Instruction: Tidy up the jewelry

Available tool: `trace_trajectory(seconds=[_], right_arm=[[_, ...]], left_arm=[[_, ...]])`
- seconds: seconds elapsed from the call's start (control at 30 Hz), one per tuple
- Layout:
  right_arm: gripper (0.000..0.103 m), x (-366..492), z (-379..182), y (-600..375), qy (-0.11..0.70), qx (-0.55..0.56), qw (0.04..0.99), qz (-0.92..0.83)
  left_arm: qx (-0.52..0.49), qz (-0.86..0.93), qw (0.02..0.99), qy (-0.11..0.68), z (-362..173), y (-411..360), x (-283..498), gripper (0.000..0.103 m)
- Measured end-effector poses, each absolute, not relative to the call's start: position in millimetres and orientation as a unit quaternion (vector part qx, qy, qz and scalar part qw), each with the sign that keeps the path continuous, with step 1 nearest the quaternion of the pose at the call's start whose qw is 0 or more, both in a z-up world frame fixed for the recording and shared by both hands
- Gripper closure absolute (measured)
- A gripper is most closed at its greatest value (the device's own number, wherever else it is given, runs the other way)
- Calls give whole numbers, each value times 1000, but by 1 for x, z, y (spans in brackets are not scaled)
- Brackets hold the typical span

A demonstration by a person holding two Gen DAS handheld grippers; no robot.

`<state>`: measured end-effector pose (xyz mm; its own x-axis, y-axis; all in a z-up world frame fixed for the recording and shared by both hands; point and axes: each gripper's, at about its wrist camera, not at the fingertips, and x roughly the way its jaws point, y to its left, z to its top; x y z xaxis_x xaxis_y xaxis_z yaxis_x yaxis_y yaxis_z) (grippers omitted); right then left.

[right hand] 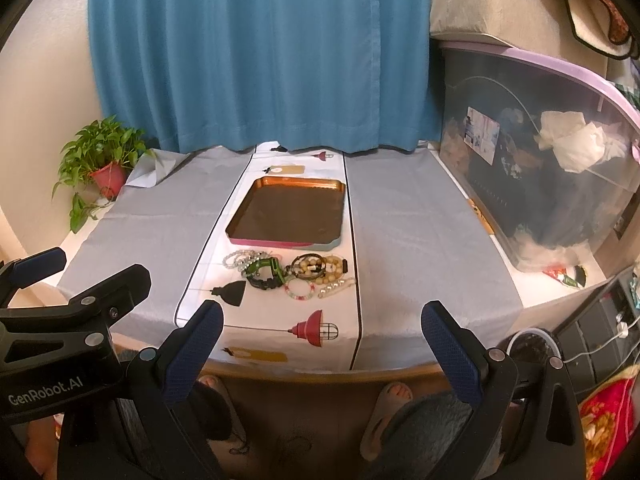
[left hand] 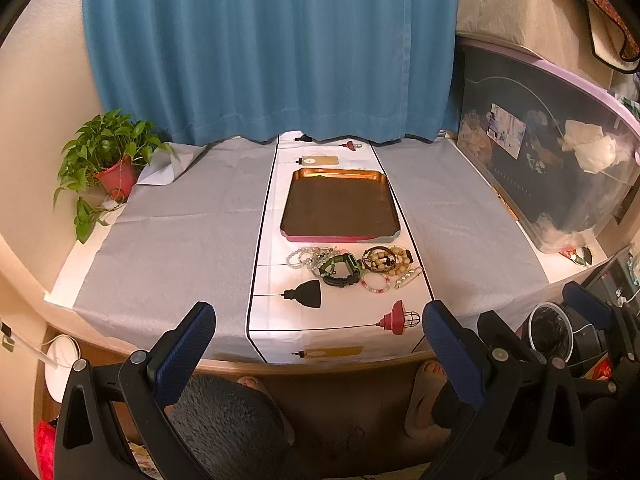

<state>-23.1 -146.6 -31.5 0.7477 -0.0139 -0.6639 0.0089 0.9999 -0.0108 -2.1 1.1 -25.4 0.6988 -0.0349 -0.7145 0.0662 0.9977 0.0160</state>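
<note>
While both hand-held grippers — left (left hand: 318, 330) and right (right hand: 322, 328) — hang spread and empty off the tabletop's (left hand: 180, 232) near edge, the heaped beaded bracelets and green watch (left hand: 344, 268) lie straight ahead, slightly nearer the left one, just before the empty copper-rimmed rectangular tray (left hand: 340, 206).

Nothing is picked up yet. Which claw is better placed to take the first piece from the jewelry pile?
Left, marginally. The jewelry pile lies between the left claw's open fingers in its view; in the right wrist view it sits left of the right claw. Both are open, short of the table edge.
</note>
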Motion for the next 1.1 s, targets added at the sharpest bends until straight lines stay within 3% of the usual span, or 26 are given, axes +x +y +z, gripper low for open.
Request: trace_trajectory(seconds=[1.1], right_arm=[[4, -24, -41, -143, 360, -3, 933, 0]], left_arm=[[19, -22, 917, 398, -25, 7, 2, 0]])
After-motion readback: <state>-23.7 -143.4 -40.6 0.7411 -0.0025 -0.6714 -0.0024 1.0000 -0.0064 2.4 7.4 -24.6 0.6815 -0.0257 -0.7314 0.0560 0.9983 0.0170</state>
